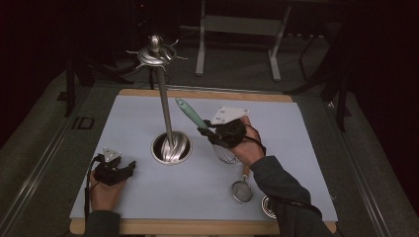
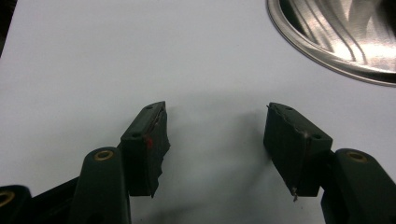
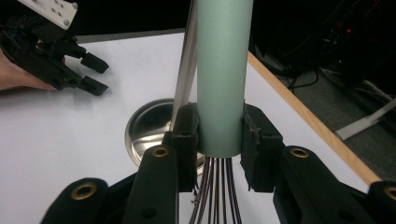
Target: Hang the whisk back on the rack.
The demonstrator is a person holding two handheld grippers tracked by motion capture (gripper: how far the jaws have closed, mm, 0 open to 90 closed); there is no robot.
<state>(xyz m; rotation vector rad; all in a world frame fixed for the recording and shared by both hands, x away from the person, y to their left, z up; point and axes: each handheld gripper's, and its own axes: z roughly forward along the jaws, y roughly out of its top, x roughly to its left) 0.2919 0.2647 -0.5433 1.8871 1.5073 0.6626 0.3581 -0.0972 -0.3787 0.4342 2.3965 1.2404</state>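
A whisk with a pale green handle (image 1: 189, 114) and a wire head (image 1: 225, 153) is lifted off the white mat, handle slanting up and to the left. My right gripper (image 1: 207, 132) is shut on the handle's lower end; in the right gripper view both pads press the green handle (image 3: 222, 79), with the wires (image 3: 217, 196) fanning below. A steel utensil stand has a round base (image 1: 171, 148), a tall pole (image 1: 165, 106) and a hooked crown (image 1: 155, 53). My left gripper (image 1: 129, 167) rests low on the mat at the front left, open, with nothing between its fingers (image 2: 149, 140).
A small mesh strainer (image 1: 242, 190) lies on the mat (image 1: 276, 138) near the front right, beside a round metal piece (image 1: 268, 206) partly hidden by the right sleeve. The stand's base rim (image 2: 327, 42) lies just beyond the left gripper. A wooden table edge (image 3: 299, 109) borders the mat.
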